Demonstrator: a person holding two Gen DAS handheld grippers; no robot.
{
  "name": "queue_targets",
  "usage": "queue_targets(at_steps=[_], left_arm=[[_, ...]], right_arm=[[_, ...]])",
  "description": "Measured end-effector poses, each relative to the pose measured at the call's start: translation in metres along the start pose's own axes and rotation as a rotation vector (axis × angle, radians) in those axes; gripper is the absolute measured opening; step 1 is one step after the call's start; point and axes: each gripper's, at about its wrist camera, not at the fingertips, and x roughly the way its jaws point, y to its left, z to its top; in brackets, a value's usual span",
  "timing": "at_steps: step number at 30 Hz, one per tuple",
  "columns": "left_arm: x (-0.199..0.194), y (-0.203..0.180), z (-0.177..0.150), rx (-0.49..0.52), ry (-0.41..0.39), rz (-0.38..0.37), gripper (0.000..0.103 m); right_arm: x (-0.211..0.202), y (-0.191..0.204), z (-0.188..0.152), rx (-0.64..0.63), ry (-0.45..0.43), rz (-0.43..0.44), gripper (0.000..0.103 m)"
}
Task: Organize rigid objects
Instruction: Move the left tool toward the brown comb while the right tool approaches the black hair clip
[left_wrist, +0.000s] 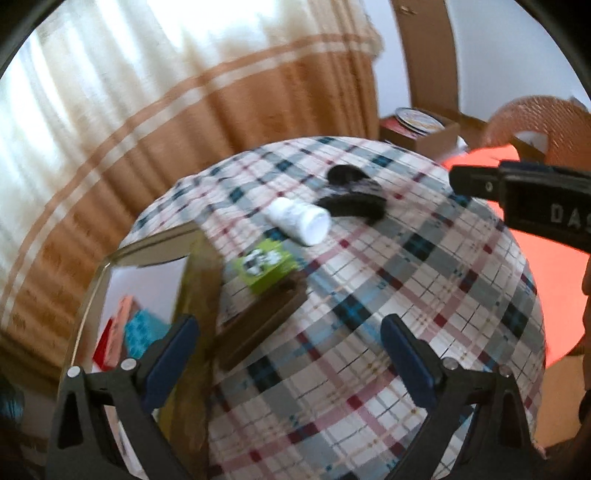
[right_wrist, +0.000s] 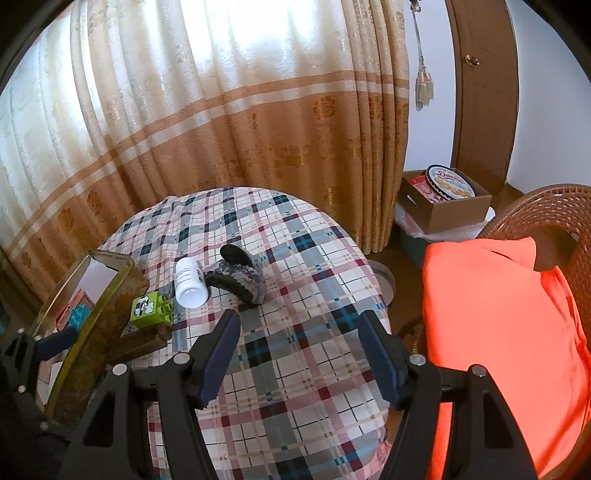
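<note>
1. Bottle (right_wrist: 190, 284), white, lies on its side on the plaid table (right_wrist: 295, 369); long axis runs near-to-far in the right view, flat base toward my right tongs, far end toward the curtain (right_wrist: 221, 110).
2. Clip (right_wrist: 238, 275), dark and speckled, lies just right of the bottle, apparently touching it; long axis slants from far-left to near-right.
3. Block (right_wrist: 153, 310), green, studs facing my right side, black-and-white picture on its top face; it sits between the bottle and the tin (right_wrist: 107, 314).
4. Comb (right_wrist: 138, 341), brown, lies just in front of the block, beside the tin wall, long axis running roughly left-right.
5. Count on cloth: one bottle, one clip, one block, one comb. Inside the tin: a blue block (right_wrist: 79, 314) and something red-pink, number unclear.
6. Writing: "DAS" on the right tongs' body as seen from the left view; the cookie tin (right_wrist: 448, 181) lettering is unreadable.
7. Left tongs (left_wrist: 290, 363): jaws apart, nothing between them, over the tin's edge. View blurred.
8. Right tongs (right_wrist: 299, 363): jaws apart, empty, above bare cloth.
</note>
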Motion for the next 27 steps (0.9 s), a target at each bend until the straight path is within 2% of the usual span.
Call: queue_targets(at_steps=[8,16,21,27], left_arm=[[0.029,0.004,0.012,-0.022,0.067,-0.118,0.097],[0.052,0.011,0.012,-0.075,0.146,-0.163,0.097],[0.055,0.003,0.014,-0.044,0.148,-0.134,0.099],[0.061,0.0,0.021,-0.046,0.173,-0.137,0.102]], right_arm=[[0.002,-0.005,0.0,0.013,0.005,-0.007,0.068],[0.004,-0.006,0.001,0.014,0.009,-0.002,0.068],[0.005,-0.006,0.002,0.014,0.008,-0.002,0.068],[0.004,-0.007,0.003,0.018,0.009,-0.001,0.068]])
